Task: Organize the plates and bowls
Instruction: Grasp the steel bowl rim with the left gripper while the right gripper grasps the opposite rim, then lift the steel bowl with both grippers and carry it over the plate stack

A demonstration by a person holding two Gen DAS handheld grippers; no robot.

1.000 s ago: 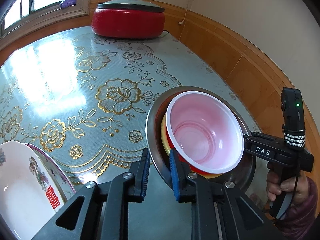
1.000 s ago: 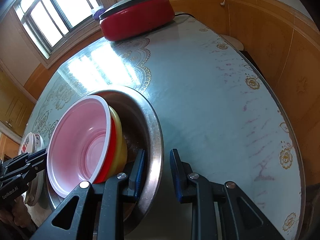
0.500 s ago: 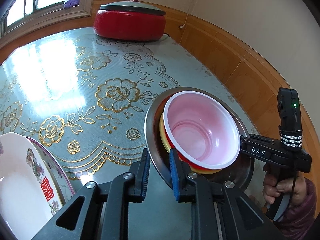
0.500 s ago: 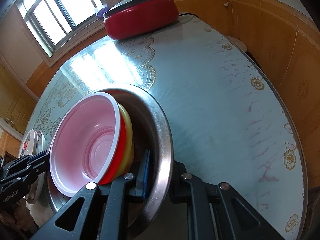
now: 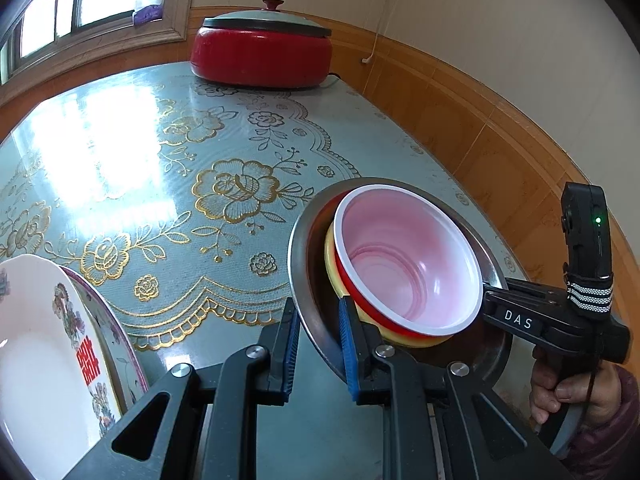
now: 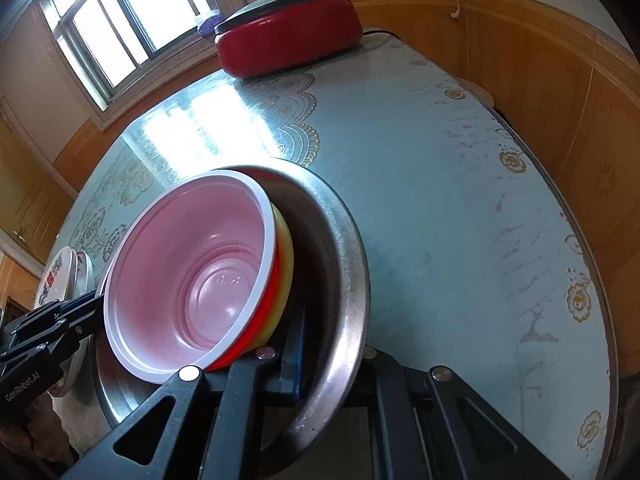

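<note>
Steel bowl (image 6: 352, 264) rim sits clamped inside right hand-held gripper (image 6: 332, 364).

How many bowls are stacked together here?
3 visible: a pink-lined bowl on top, a yellow bowl under it, and the steel bowl holding both. More could be hidden between them.

Three bowls sit nested at lower centre of the frame: one steel bowl (image 5: 298, 248) on the outside, one yellow bowl (image 5: 330, 264) inside it, and one red bowl with a pink interior (image 5: 408, 256) innermost. Two plates (image 5: 36, 352) are stacked at lower left. One red electric pot (image 5: 262, 56) with one lid stands at top centre. Two grippers are in view.
</note>
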